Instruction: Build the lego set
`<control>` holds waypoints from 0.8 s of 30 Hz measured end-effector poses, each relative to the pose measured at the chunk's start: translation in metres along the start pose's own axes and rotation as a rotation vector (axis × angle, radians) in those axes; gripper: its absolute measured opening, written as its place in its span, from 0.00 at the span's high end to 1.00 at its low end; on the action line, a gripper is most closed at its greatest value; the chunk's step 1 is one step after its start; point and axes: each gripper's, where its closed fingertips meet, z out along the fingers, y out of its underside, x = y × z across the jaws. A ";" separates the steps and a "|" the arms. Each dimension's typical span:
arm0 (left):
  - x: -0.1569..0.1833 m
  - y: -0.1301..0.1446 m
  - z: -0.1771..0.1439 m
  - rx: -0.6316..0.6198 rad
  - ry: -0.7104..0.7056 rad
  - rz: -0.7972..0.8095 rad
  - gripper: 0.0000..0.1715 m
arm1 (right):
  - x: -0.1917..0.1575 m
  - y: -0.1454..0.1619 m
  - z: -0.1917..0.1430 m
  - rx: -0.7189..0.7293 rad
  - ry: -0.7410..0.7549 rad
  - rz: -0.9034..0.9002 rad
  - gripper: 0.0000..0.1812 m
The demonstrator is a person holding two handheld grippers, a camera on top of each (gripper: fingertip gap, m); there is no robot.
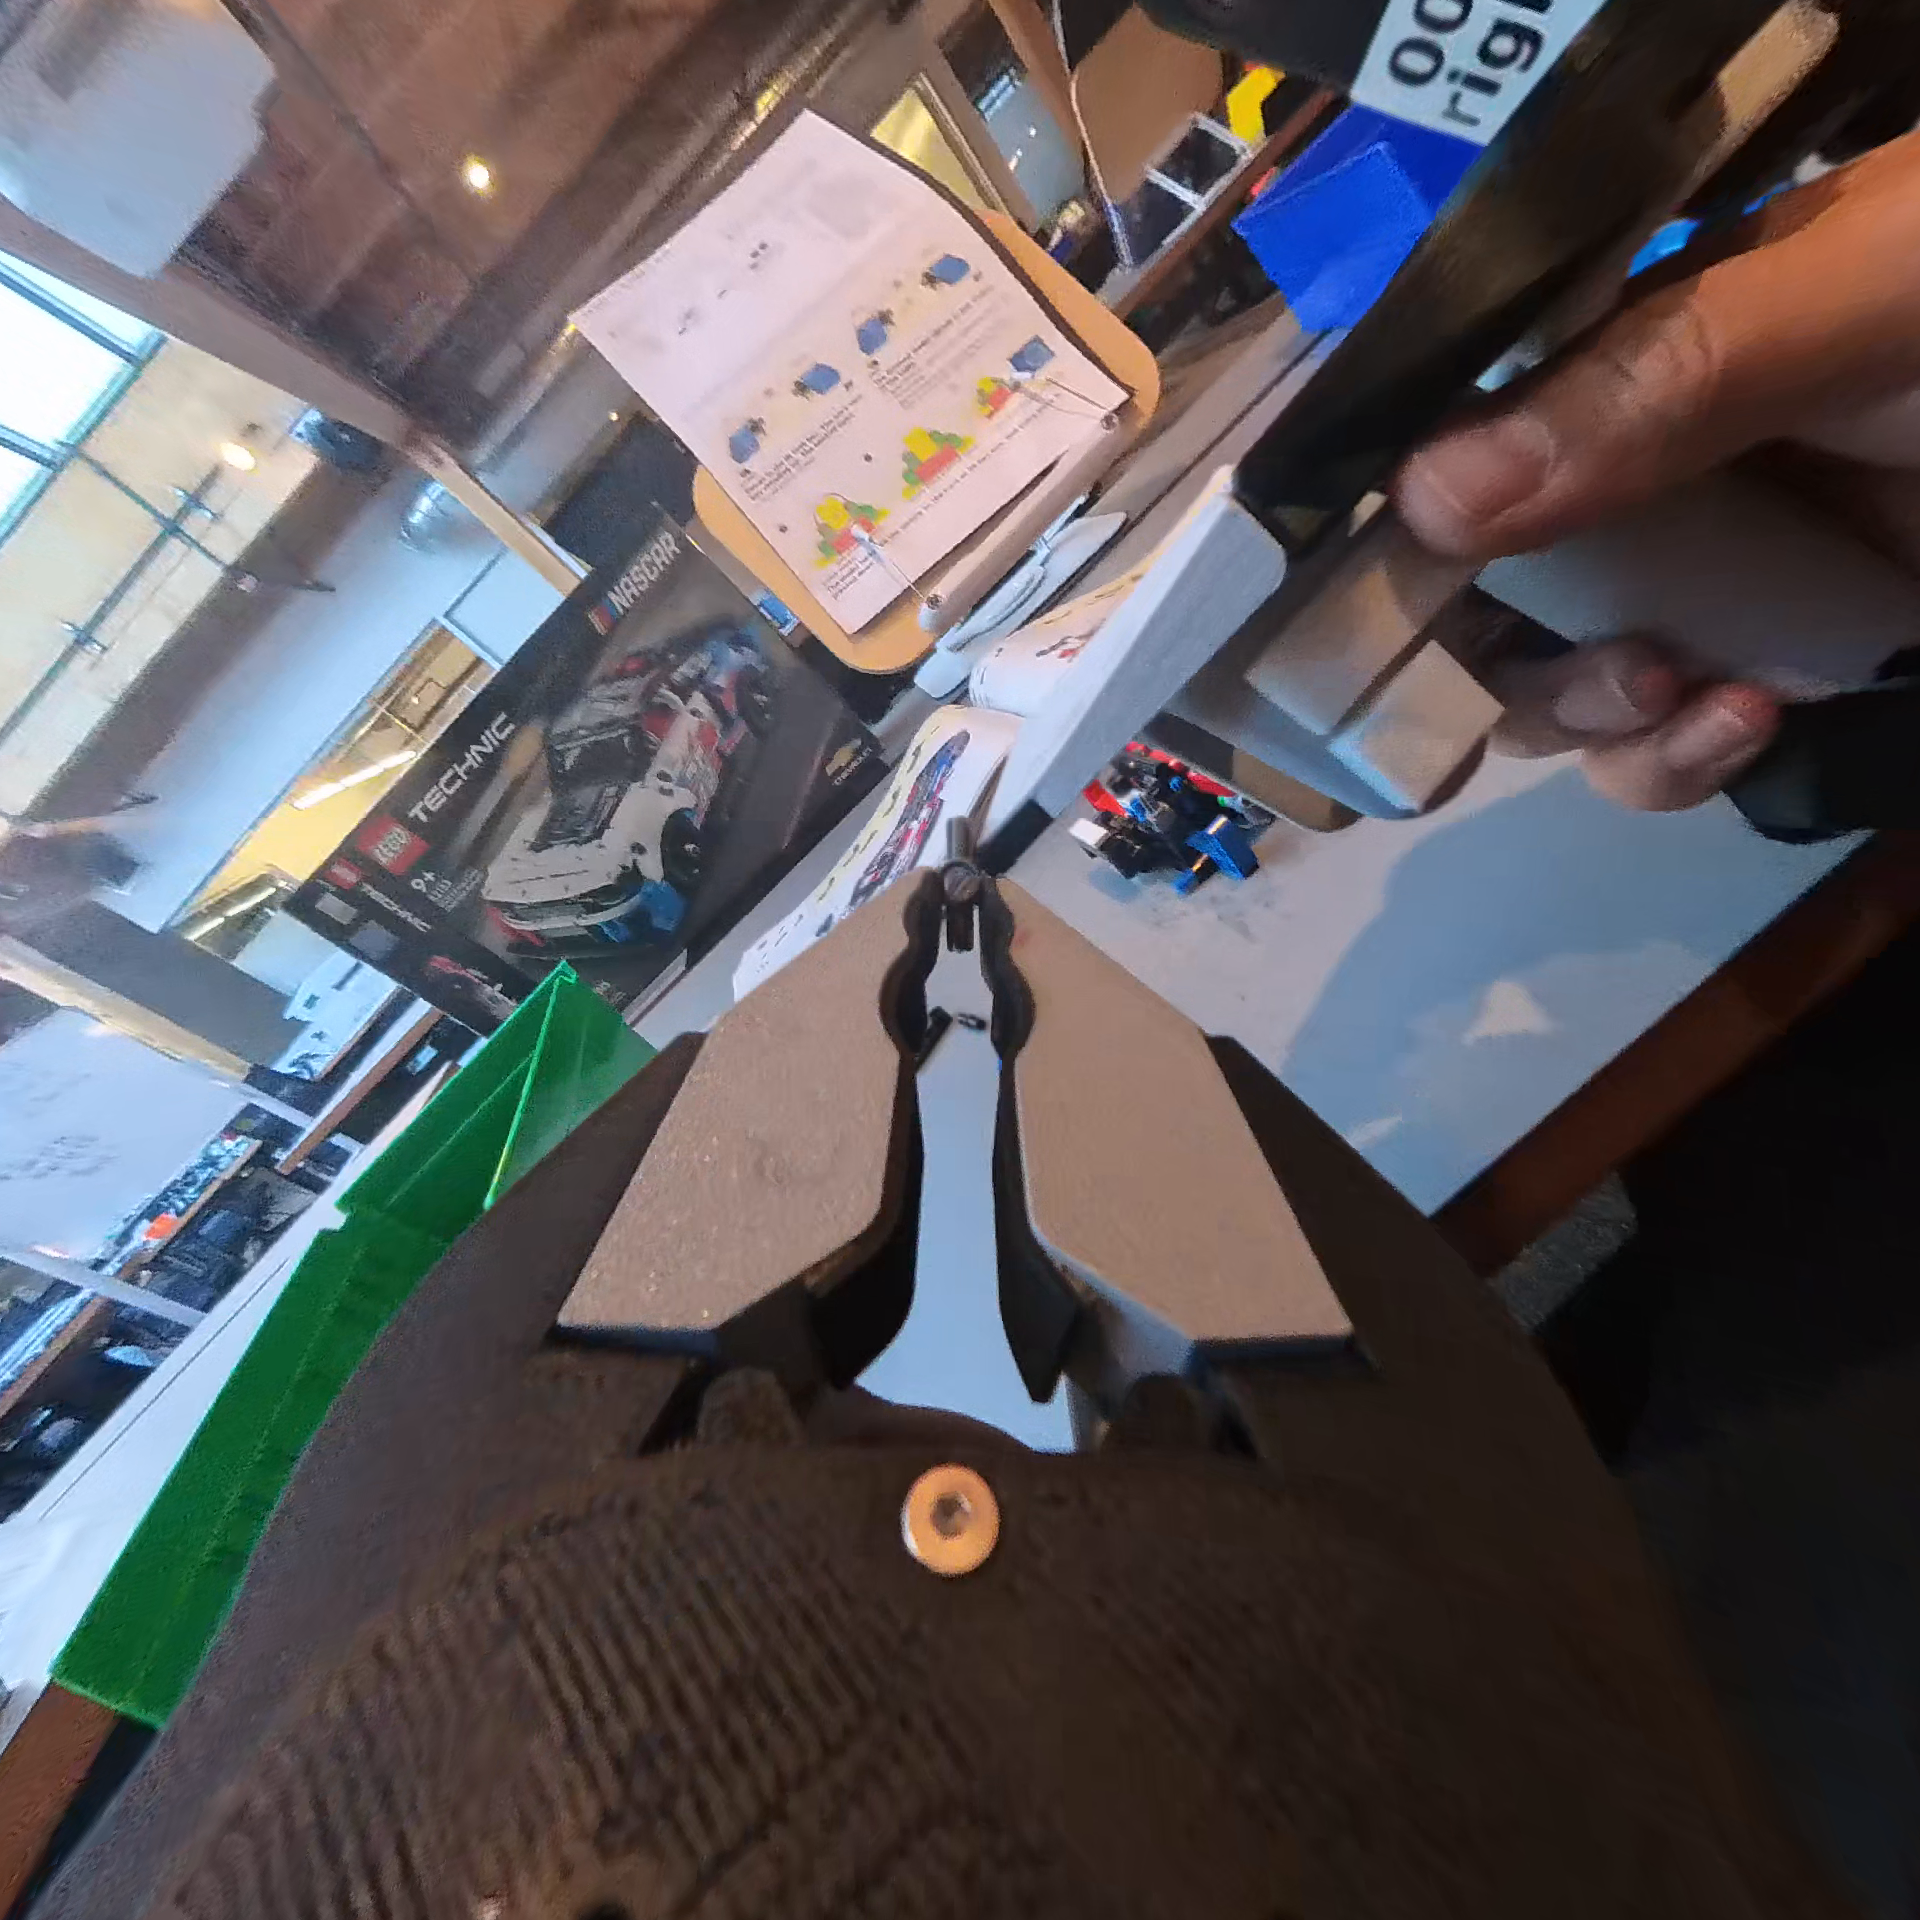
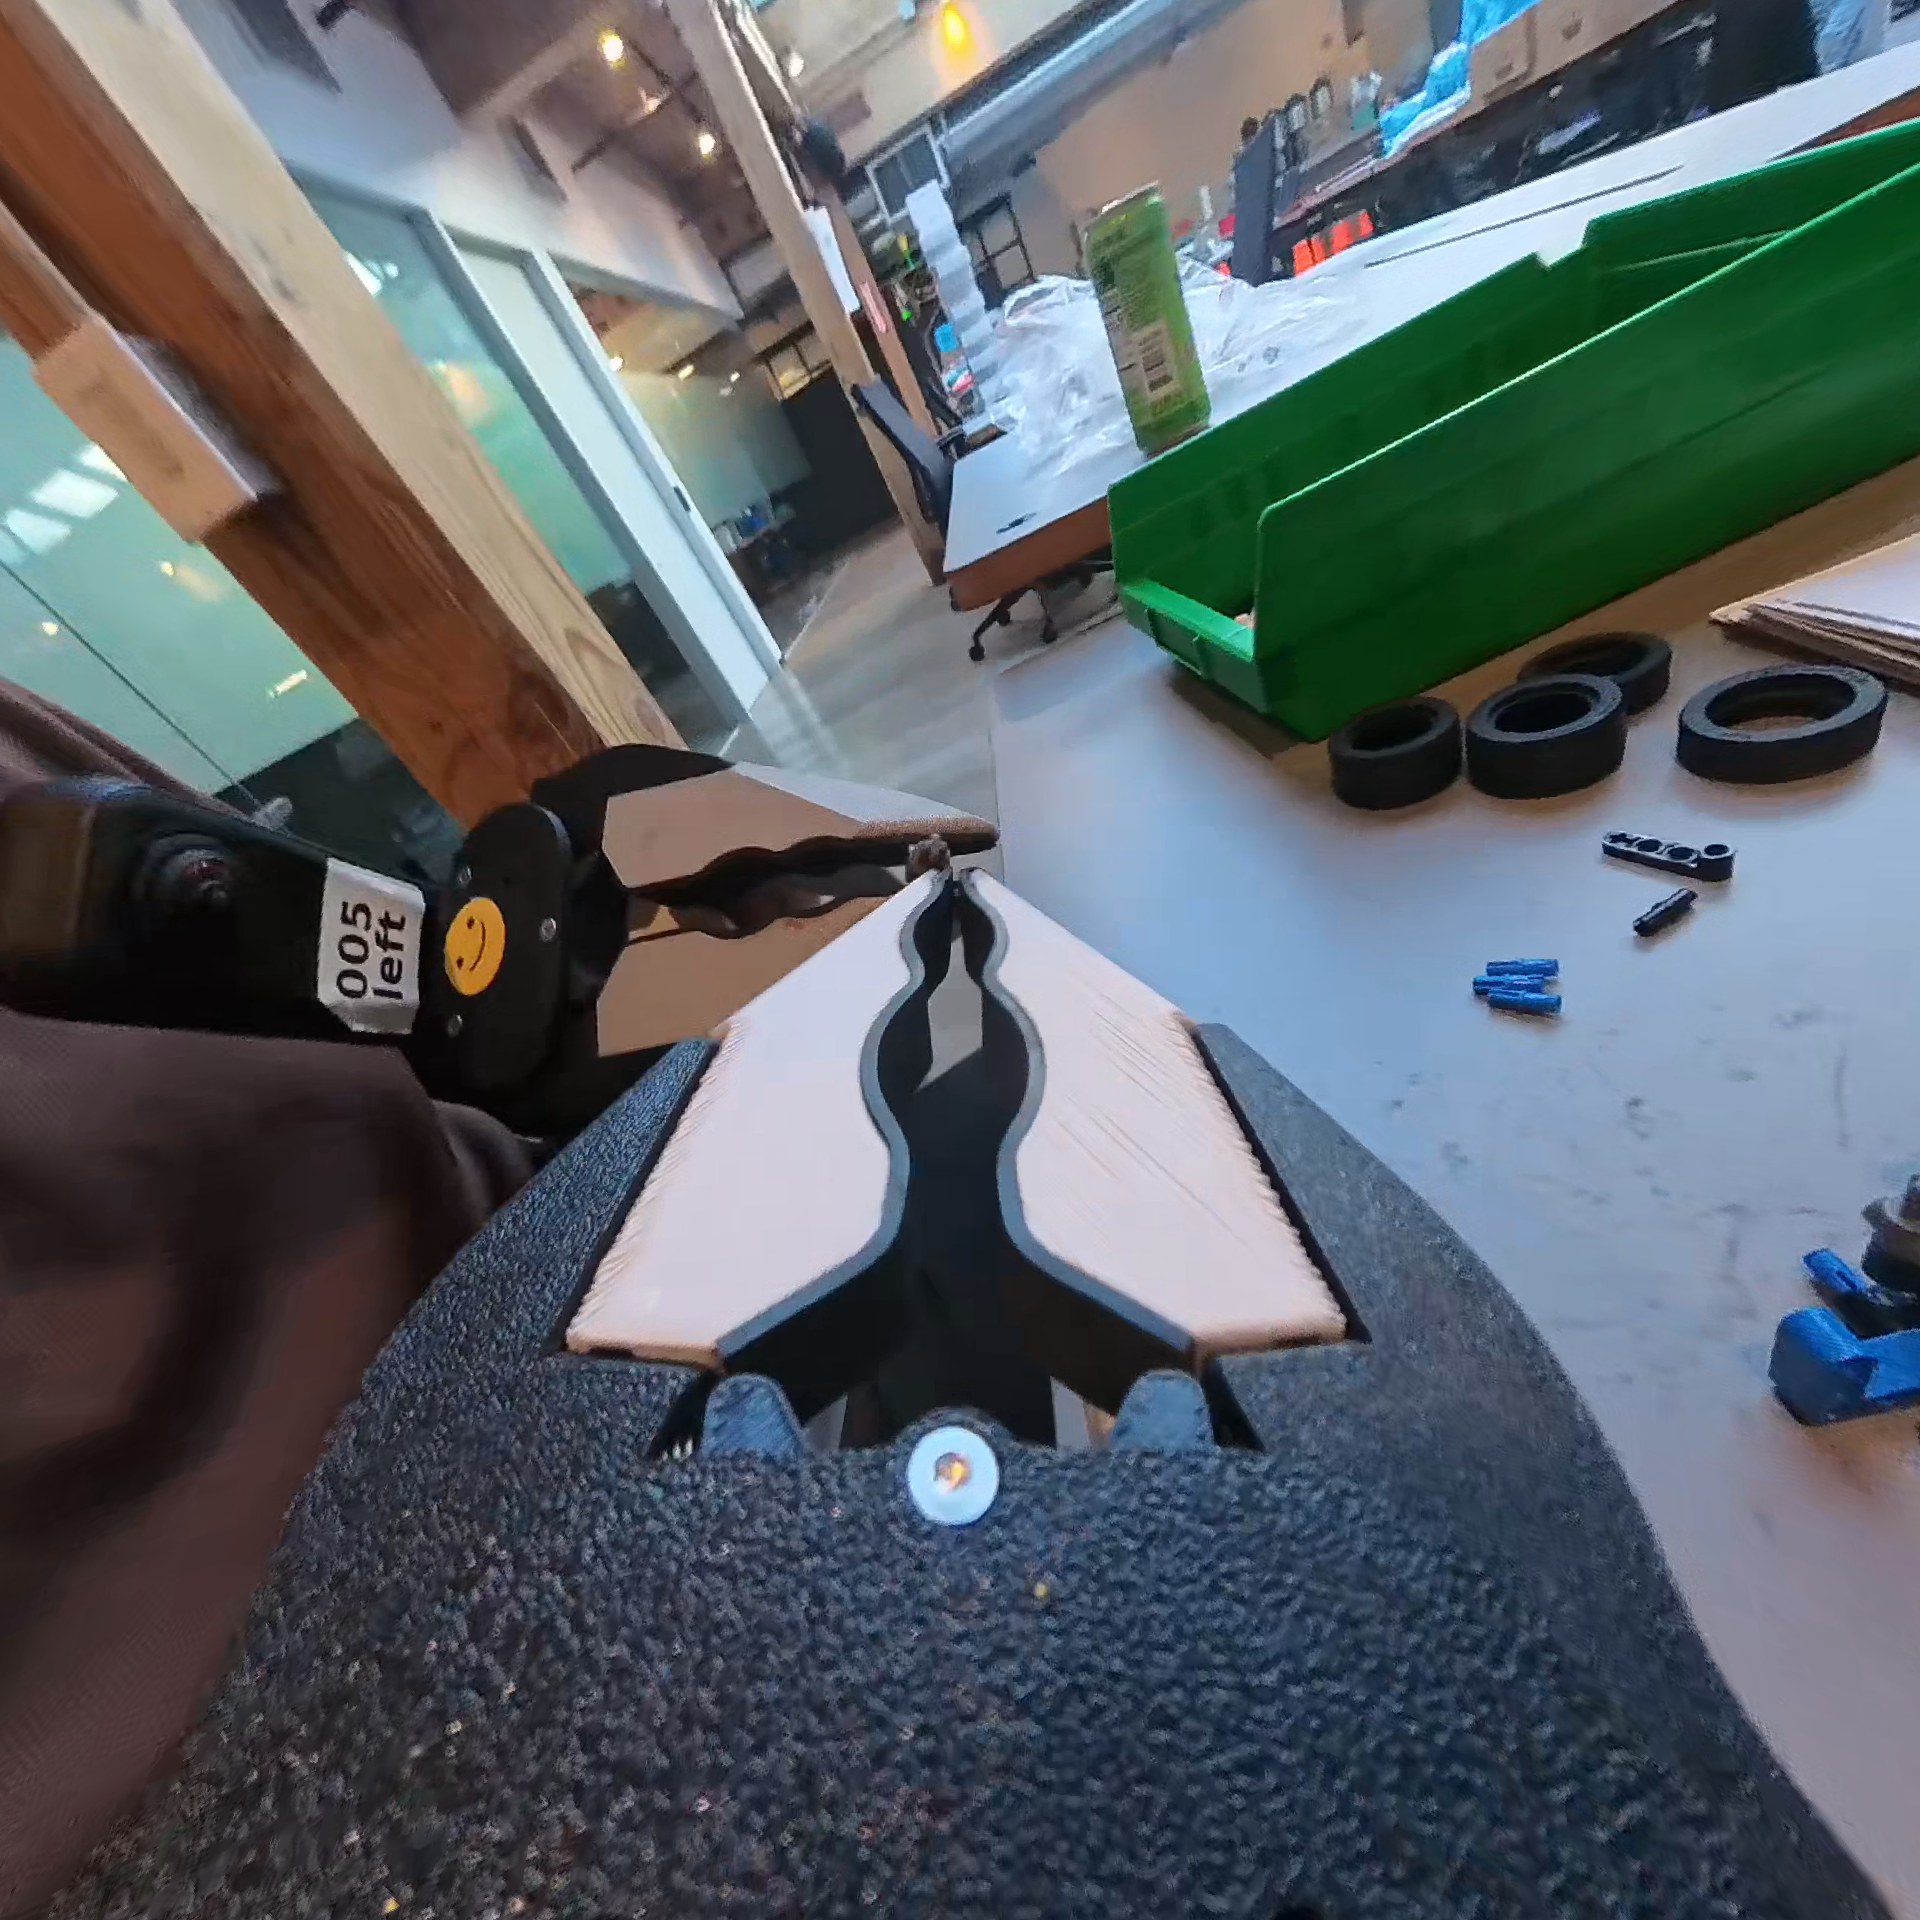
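Note:
My left gripper [image 1: 958,914] is shut on a small dark grey Lego pin [image 1: 958,883] that sticks out past its tips. The right gripper [image 1: 1000,844], held by a hand [image 1: 1621,468], comes in from the upper right and its tip meets that pin. In the right wrist view my right gripper [image 2: 954,881] has its jaws closed, tip to tip with the left gripper [image 2: 940,844] and the pin [image 2: 928,854]. I cannot see anything between the right jaws. A partly built black, red and blue Lego assembly [image 1: 1174,821] lies on the table behind.
A green bin [image 2: 1507,520], several black tyres [image 2: 1545,732], a black beam [image 2: 1668,854], a black pin [image 2: 1662,912] and blue pins [image 2: 1517,985] lie on the grey table [image 2: 1351,1039]. A blue part [image 2: 1839,1361] is at the right. A Lego box [image 1: 582,790] and instruction sheet [image 1: 862,374] stand behind. A green can [image 2: 1143,322] stands farther off. My two grippers' fingertips are within a few centimetres of each other.

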 end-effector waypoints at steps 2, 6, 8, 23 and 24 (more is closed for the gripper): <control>-0.001 -0.001 0.004 0.001 -0.012 -0.014 0.97 | 0.002 -0.003 -0.001 0.021 0.009 0.009 1.00; -0.004 -0.001 0.010 0.002 -0.026 -0.052 0.97 | -0.004 -0.009 -0.002 0.050 -0.044 0.028 0.92; -0.005 -0.002 0.011 0.014 -0.034 -0.062 0.98 | 0.001 -0.011 -0.001 0.061 -0.022 0.028 1.00; -0.009 0.010 0.016 0.026 -0.073 -0.083 0.98 | 0.015 -0.015 0.014 0.082 -0.022 0.065 0.98; -0.010 0.012 0.016 0.025 -0.074 -0.085 0.98 | 0.016 -0.014 0.015 0.076 -0.022 0.062 0.98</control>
